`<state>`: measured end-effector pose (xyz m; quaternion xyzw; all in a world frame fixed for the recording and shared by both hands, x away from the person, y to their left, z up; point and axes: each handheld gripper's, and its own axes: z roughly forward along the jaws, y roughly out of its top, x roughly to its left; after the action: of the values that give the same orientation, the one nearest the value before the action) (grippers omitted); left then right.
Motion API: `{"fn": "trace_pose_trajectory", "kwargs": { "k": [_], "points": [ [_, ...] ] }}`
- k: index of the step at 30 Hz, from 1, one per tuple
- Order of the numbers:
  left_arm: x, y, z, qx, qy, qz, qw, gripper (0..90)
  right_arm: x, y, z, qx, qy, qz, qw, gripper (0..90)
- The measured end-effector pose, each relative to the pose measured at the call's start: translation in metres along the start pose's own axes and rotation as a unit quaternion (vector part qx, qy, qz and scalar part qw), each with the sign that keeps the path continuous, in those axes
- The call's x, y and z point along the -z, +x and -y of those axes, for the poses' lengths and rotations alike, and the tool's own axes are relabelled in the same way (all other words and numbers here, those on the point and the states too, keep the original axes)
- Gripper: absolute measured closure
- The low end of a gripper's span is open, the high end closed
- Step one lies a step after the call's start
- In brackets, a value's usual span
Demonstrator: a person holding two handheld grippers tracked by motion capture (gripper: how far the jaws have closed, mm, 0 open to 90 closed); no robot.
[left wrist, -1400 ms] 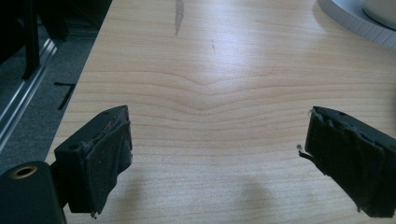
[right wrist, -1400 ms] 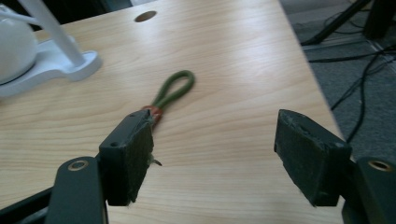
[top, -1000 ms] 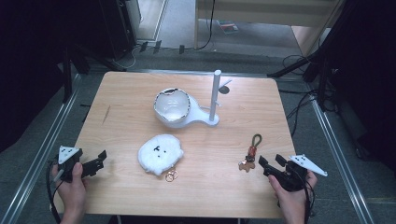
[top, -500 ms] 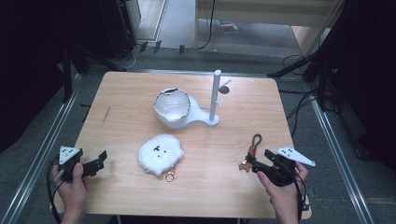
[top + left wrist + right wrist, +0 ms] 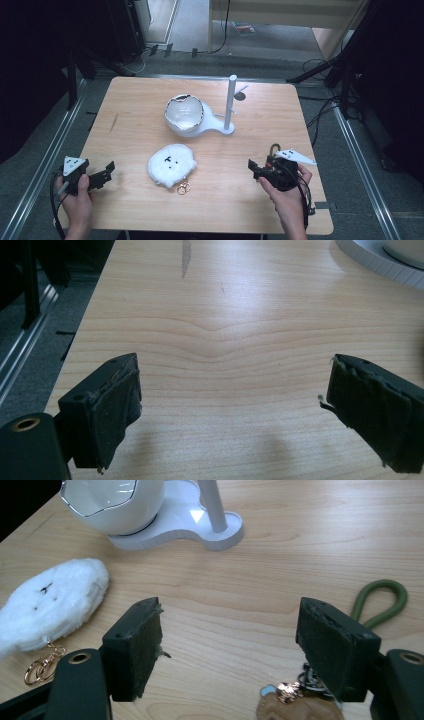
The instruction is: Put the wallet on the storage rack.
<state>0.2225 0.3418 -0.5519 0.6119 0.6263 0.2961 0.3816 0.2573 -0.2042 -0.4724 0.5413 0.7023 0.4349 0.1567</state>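
My right gripper (image 5: 254, 169) hovers open over the table's near right, and nothing sits between its jaws (image 5: 230, 625). A keychain lies under it: its green cord loop (image 5: 382, 600) runs past the right jaw, its brown tag (image 5: 295, 707) lies low by that jaw, and the top of the loop (image 5: 274, 148) peeks out behind the gripper. A white fluffy plush (image 5: 171, 164) with a gold clasp (image 5: 183, 188) lies left of it, also in the right gripper view as plush (image 5: 47, 605) and clasp (image 5: 42, 664). My left gripper (image 5: 109, 171) rests open at the near left, above bare wood (image 5: 232, 390).
A white stand (image 5: 210, 129) with an egg-shaped bowl (image 5: 184, 112) and an upright post (image 5: 231, 100) stands mid-table, toward the back. Metal rails (image 5: 55, 150) run along both table sides, and cables lie on the floor beyond.
My right gripper has moved left and slightly away from the person, from right of the keychain to over it. The left gripper has stayed put.
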Motion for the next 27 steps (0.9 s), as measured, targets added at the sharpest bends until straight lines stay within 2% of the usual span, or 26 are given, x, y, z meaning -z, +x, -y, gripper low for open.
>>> {"fn": "trace_pose_trajectory", "kwargs": {
  "k": [21,27],
  "points": [
    [0.000,0.000,0.000,0.003,0.001,0.000,1.0000,7.8,-0.031,0.036,-0.008,0.017,0.028,-0.039,0.9987,26.2],
    [0.000,0.000,0.000,0.003,0.000,0.001,1.0000,7.8,-0.045,0.051,-0.008,0.024,0.038,-0.054,0.9975,26.1]
  ]
}}
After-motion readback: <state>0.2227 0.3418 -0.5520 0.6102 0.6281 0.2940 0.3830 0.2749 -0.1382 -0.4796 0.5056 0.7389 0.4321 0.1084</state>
